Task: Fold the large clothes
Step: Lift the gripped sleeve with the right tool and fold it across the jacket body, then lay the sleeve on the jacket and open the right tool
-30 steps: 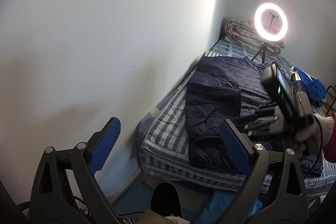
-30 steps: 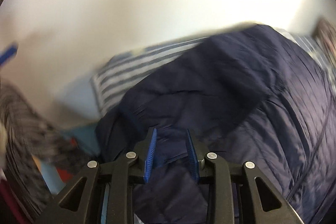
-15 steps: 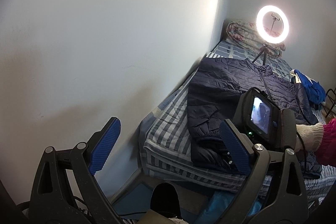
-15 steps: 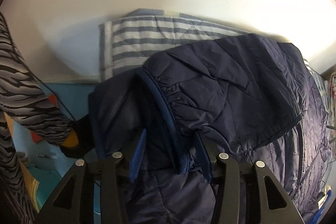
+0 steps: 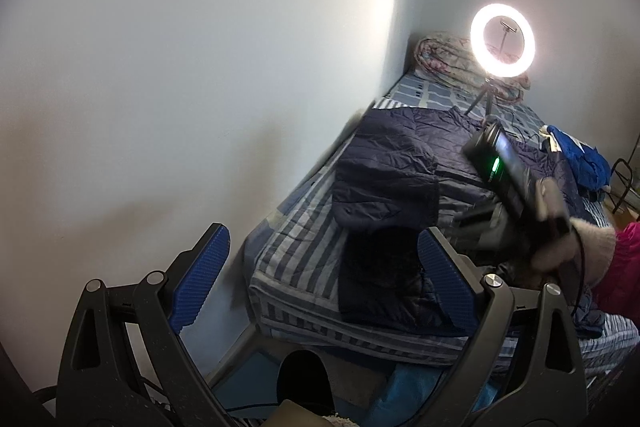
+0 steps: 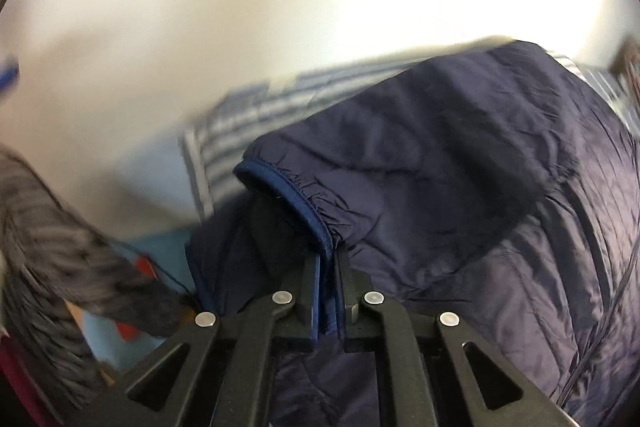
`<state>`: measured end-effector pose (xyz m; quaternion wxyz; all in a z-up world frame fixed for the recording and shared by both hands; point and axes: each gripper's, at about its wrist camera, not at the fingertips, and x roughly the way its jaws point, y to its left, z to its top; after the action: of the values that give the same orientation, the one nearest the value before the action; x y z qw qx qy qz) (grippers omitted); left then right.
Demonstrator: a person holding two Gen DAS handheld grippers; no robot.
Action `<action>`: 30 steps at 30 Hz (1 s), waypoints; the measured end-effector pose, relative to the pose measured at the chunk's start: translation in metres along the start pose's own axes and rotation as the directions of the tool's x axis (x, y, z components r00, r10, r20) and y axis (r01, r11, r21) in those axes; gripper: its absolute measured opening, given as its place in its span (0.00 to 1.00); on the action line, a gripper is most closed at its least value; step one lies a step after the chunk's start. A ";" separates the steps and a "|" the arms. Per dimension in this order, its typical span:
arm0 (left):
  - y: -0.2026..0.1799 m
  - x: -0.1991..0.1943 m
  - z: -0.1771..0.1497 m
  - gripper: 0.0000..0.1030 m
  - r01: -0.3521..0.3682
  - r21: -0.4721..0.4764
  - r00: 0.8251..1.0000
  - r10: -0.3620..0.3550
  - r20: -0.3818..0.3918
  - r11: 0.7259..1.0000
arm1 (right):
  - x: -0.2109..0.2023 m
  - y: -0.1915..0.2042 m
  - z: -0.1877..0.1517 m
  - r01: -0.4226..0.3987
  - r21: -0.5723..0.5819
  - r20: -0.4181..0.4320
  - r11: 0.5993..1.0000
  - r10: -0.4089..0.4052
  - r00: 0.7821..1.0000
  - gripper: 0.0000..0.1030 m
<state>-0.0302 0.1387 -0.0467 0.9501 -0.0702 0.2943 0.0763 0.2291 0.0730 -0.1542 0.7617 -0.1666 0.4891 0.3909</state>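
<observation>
- Right claw (image 6: 328, 263) was clamped tight on the elastic cuff (image 6: 296, 195) of the navy jacket (image 5: 400, 167).
- Left claw (image 5: 320, 279) stood wide apart, holding nothing, near the foot of the bed (image 5: 296, 227).
- Jacket lay spread on the bed, below the ring light (image 5: 501, 41).

Motion blurs the striped bedsheet (image 6: 248, 115) (and a grey sleeve (image 6: 52, 259)).

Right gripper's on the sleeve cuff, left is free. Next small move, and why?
Probably carry the cuff across the jacket body: the right gripper is clamped on it, the sleeve still lies off the torso, and the left gripper is open, clear of the fabric.
</observation>
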 end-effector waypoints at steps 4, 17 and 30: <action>-0.019 0.004 0.018 0.94 0.022 0.069 1.000 -0.022 -0.002 0.997 | -0.028 -0.038 0.006 -0.027 0.126 0.095 0.992 0.015 0.995 0.03; -0.114 0.090 0.072 0.94 0.125 0.213 0.989 -0.104 -0.107 0.969 | -0.083 -0.177 -0.009 -0.026 0.435 0.290 0.900 -0.113 0.950 0.03; -0.148 0.123 0.066 0.94 0.138 0.221 0.976 -0.094 -0.199 0.965 | -0.116 -0.317 -0.075 -0.062 0.696 0.372 0.716 -0.285 0.883 0.03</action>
<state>0.1338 0.0183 -0.0498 0.9228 0.0181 0.3841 -0.0219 0.3985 -0.2270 -0.1286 0.8832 0.1948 0.3955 0.1598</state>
